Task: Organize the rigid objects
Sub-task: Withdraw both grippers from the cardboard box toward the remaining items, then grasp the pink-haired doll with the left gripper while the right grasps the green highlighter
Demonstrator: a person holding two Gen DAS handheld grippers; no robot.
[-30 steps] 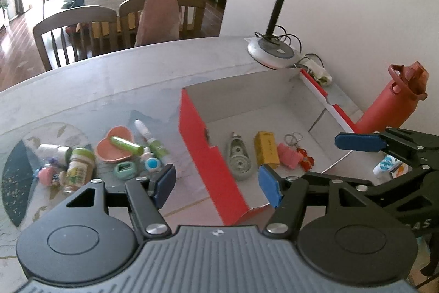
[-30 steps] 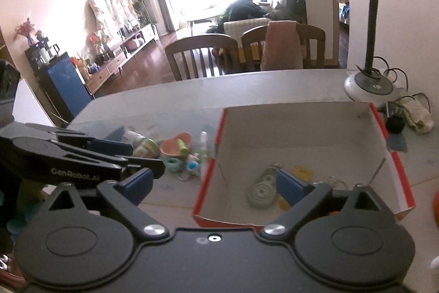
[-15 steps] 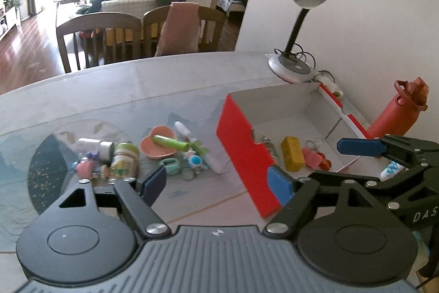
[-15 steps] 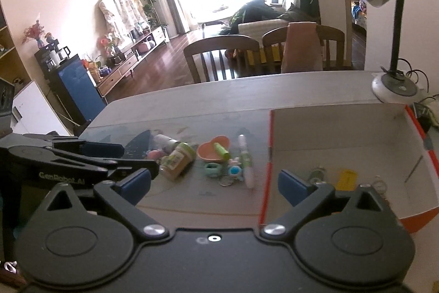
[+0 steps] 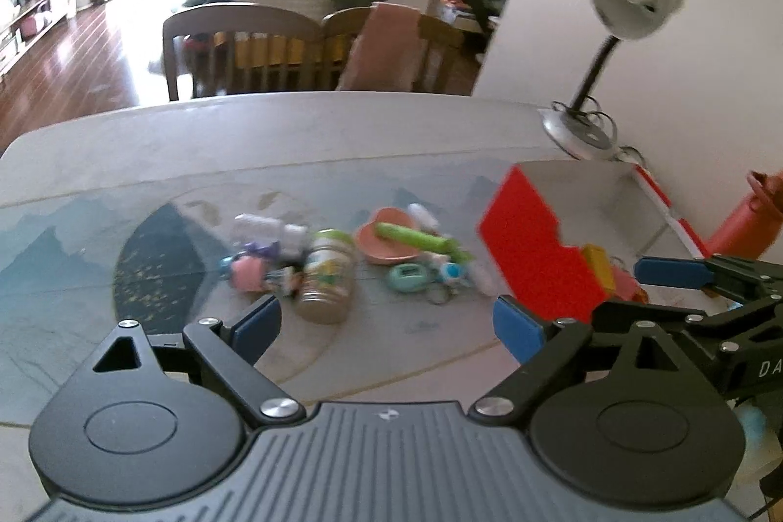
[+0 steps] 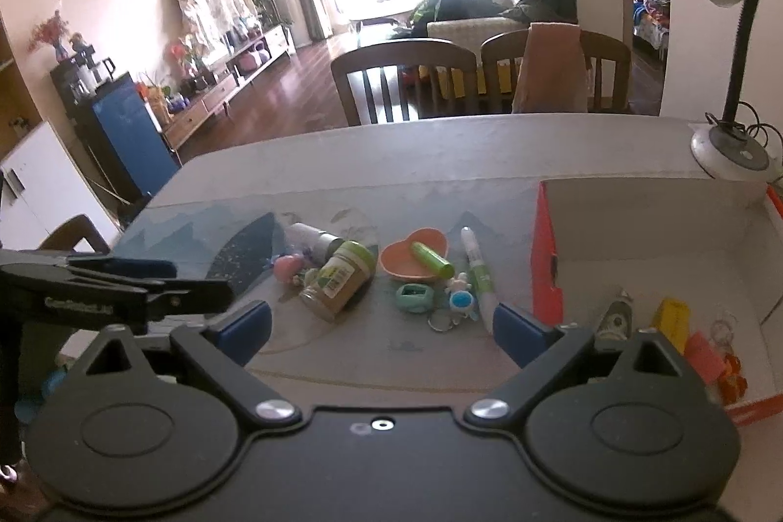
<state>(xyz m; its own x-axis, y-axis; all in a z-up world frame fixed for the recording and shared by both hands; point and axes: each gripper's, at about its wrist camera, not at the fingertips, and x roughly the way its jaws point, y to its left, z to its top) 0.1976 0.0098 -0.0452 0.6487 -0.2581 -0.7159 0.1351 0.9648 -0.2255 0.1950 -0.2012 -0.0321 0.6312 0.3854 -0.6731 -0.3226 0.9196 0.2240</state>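
A pile of small objects lies on the table: a green-lidded jar (image 6: 340,280) (image 5: 327,277) on its side, a pink heart dish (image 6: 416,260) (image 5: 386,240) with a green tube (image 6: 431,259), a white-green pen (image 6: 477,277), a teal keychain (image 6: 413,298) and a pink toy (image 6: 287,267). A red-sided box (image 6: 544,258) (image 5: 533,255) to the right holds a tape dispenser (image 6: 615,316), a yellow block (image 6: 673,321) and pink trinkets. My left gripper (image 5: 386,326) and right gripper (image 6: 381,326) are both open and empty, short of the pile.
A desk lamp (image 6: 729,140) stands at the table's far right corner beside cables. A red bottle (image 5: 744,218) stands right of the box. Chairs (image 6: 406,81) line the far table edge. Each gripper shows in the other's view.
Both grippers have swung left, away from the box and toward the pile of loose objects. Both stayed open and empty.
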